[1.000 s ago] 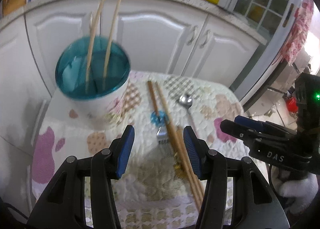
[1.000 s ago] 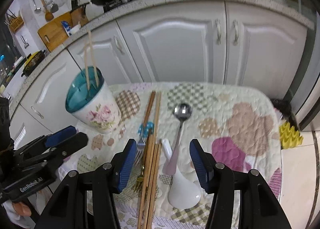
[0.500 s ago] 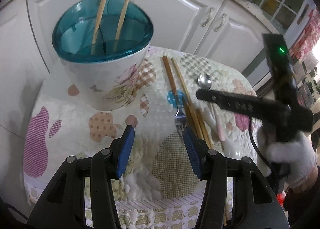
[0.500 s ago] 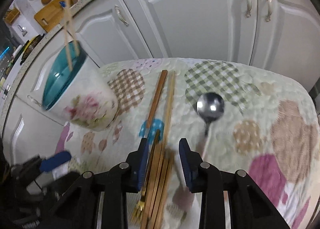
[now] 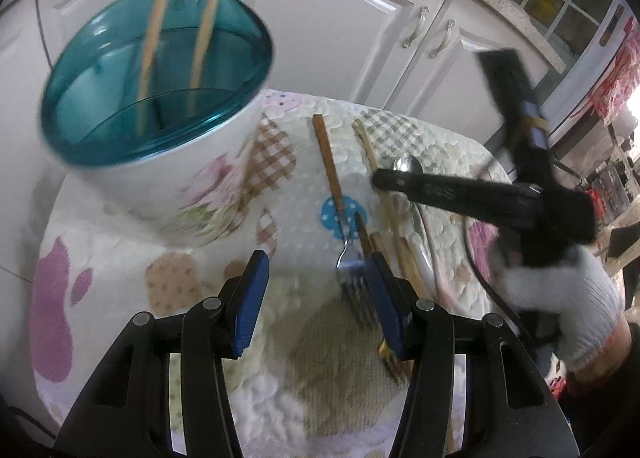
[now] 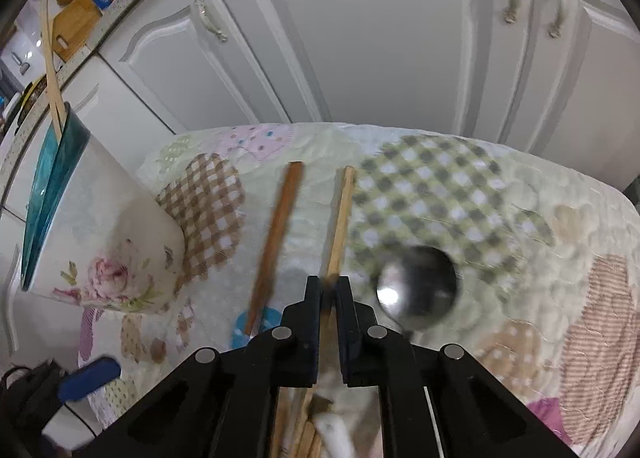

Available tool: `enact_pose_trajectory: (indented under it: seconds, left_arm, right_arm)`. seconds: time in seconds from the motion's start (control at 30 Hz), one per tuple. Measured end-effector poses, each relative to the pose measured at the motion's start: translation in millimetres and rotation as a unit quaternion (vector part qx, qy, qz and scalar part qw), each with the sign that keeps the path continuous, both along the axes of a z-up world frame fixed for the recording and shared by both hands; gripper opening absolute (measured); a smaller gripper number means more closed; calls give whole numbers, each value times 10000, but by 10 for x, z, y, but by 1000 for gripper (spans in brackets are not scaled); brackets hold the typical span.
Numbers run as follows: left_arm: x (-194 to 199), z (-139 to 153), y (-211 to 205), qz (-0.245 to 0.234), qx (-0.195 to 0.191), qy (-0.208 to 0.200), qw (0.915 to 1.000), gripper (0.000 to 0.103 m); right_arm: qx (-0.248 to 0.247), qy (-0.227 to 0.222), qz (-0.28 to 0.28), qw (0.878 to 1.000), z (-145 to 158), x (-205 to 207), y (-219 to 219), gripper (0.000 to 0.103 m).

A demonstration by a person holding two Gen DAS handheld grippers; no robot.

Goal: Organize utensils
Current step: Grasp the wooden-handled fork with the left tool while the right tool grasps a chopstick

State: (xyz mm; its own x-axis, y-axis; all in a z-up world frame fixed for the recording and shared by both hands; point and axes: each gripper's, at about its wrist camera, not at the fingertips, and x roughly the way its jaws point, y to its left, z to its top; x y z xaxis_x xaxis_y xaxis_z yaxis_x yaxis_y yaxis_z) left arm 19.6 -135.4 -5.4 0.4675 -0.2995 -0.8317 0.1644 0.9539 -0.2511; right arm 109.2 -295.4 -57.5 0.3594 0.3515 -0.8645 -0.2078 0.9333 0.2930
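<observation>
Nearest the left wrist camera, the left gripper (image 5: 316, 298) was held with its blue-padded fingers (image 5: 250, 300) spread wide and nothing between them, poised over the quilted patchwork cloth (image 5: 120, 286). Just beyond its right finger, a fork (image 5: 352, 278) was seen lying on the cloth, tines toward the camera, its blue polka-dot handle end (image 5: 338, 214) farther off. A dark brown chopstick (image 5: 328, 162) was laid across that handle end, running away toward the cabinets. To the right of the fork, further chopsticks (image 5: 404, 258) were bundled side by side.

In the right wrist view, the right gripper (image 6: 329, 294) was seen nearly closed, with a light wooden chopstick (image 6: 340, 218) pinched between its fingers; the far end of that stick was pointed toward the cabinets. Whether the stick had been raised off the cloth could not be told. Just left of it, the brown chopstick (image 6: 276, 242) was blurred. Just right of the fingers, the bowl of a metal spoon (image 6: 416, 294) was seen on the cloth, also blurred. In the left wrist view the same gripper (image 5: 472, 194) was shown from the side, gripped by a hand in a white glove (image 5: 560, 298).

Farther back on the left, a floral utensil holder (image 5: 192, 186) with a teal rim (image 5: 160, 78) was stood on the cloth, well apart from the loose utensils. Two pale chopsticks (image 5: 204, 26) were already standing in it, leaning. Behind everything, white cabinet doors (image 6: 380, 38) were seen.
</observation>
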Motion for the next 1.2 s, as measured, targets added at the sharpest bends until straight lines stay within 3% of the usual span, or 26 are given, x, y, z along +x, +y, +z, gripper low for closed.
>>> enact_pose_trajectory:
  seconds: [0.2, 0.27, 0.4, 0.53, 0.77, 1.03, 1.2]
  left_arm:
    - [271, -149, -230, 50, 70, 45, 10000, 50]
    - [347, -212, -290, 68, 173, 73, 9998, 45]
    - [483, -360, -386, 37, 328, 246, 9992, 26]
    - [507, -416, -397, -38, 205, 303, 9993, 8]
    - [282, -366, -193, -233, -37, 558, 9982, 5]
    - [-317, -317, 100, -387, 67, 742, 9965, 5]
    - [-589, -354, 253, -312, 214, 797, 9961, 5]
  right_arm:
    - [265, 80, -165, 9995, 34, -85, -352, 6]
    - [334, 135, -190, 9992, 11, -158, -407, 6]
    - [654, 158, -223, 9975, 37, -248, -492, 5]
    - [871, 70, -209, 9960, 170, -369, -590, 5]
    - [1330, 163, -63, 9910, 324, -653, -674, 5]
    - [2005, 568, 221, 9778, 214, -1018, -476, 5]
    - [1985, 847, 494, 9752, 37, -1203, -184, 5]
